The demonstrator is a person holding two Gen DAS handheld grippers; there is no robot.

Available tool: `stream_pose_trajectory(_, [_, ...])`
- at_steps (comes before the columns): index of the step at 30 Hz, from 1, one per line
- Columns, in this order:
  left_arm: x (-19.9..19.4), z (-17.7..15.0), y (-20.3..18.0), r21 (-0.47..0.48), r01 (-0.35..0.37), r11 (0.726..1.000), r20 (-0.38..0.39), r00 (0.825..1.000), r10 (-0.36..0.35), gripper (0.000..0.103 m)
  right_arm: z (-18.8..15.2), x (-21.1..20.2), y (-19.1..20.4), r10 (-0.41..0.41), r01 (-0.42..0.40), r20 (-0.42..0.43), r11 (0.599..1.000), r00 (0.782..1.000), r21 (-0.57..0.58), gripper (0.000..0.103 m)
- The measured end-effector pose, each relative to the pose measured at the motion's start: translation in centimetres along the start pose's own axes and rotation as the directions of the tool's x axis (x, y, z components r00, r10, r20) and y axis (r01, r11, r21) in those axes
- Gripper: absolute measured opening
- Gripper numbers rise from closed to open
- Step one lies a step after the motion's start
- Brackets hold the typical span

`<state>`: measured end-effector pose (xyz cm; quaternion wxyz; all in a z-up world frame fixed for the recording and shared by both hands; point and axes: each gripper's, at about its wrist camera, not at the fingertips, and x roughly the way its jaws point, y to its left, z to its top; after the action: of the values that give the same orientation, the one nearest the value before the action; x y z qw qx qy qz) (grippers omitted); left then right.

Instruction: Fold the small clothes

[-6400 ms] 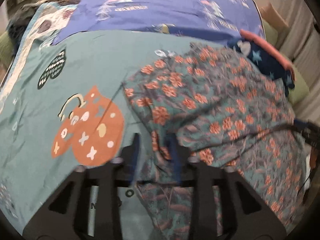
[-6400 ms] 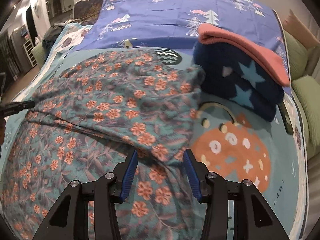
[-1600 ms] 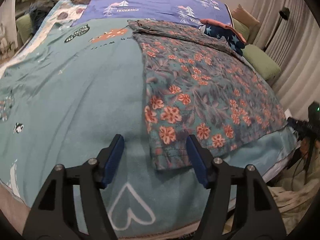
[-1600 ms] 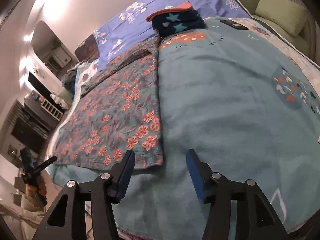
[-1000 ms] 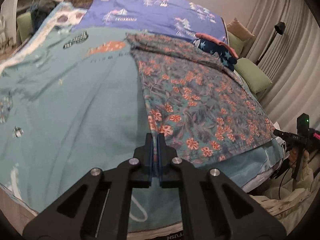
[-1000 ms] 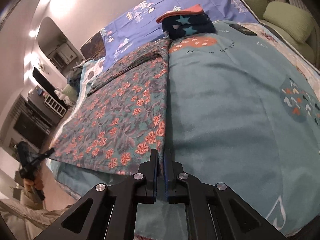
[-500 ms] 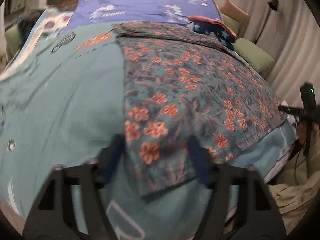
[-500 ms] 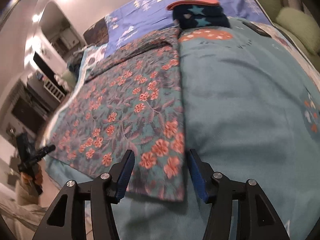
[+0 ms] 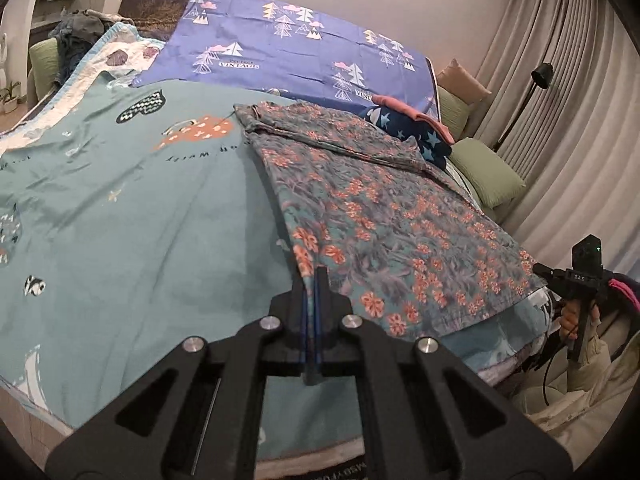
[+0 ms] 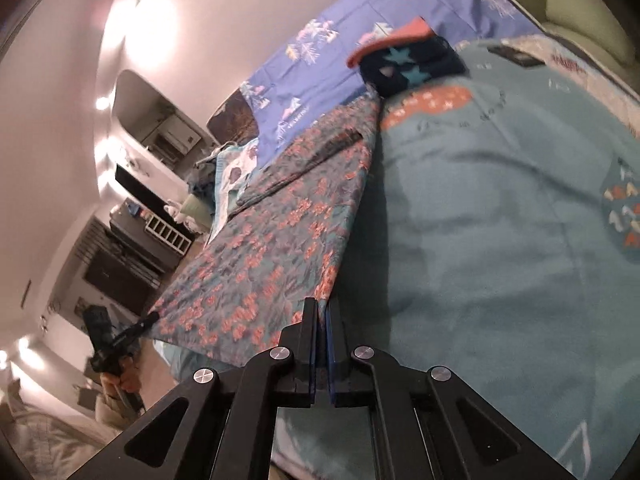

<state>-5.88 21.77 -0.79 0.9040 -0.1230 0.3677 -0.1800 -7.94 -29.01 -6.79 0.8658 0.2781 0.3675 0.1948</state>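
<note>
Dim warm indoor light; wall lamps glaring; right view blurred; fisheye edges.

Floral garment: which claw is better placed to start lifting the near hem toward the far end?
Left, slightly, though both seem needed. The left claw and right claw have each just closed on a near corner of the floral garment, but the star-patterned pile crowds the far corner on the right's side.

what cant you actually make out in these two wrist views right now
- Left wrist view: the floral cloth's near corner, hidden behind the left gripper.
- Right wrist view: motion blur smears the cloth's pattern and the star-print bundle.
- Right wrist view: the cloth corner at the right gripper, hidden behind the fingers.
</note>
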Motion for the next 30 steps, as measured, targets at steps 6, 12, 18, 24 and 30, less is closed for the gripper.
stream_pose_trajectory(6, [0.0,-1.5,-0.1,-0.005,-0.012,1.000,-0.030,0.999,0.012,0.004,-1.2,-0.5,2.0,-0.045,0.043,-0.029,0.998,0.999,-0.051,0.002])
stream_pose_trajectory(12, [-2.1,-1.9,-0.5,0.025,-0.033,0.999,-0.042,0.999,0.034,0.004,-1.9,-1.7,1.7,-0.029,0.029,-0.011,0.999,1.000,-0.033,0.002])
stream_pose_trajectory(18, [-5.4,-1.8,-1.2,0.029,-0.033,0.999,-0.027,0.999,0.034,0.004,-3.8,-3.9,2.1,-0.041,0.041,0.001,0.999,0.999,-0.006,0.002])
stream_pose_trajectory(24, [-6.3,-1.1,-1.5,0.048,-0.067,0.997,0.006,0.998,0.067,0.004,-4.4,-5.6,3.0,-0.027,0.027,0.045,1.000,0.999,-0.005,0.003])
stream_pose_trajectory(30, [-4.5,0.9,-1.2,0.046,-0.069,0.997,0.025,0.997,0.067,0.004,-1.5,-3.6,2.8,0.019,-0.019,0.067,1.000,0.998,-0.006,0.003])
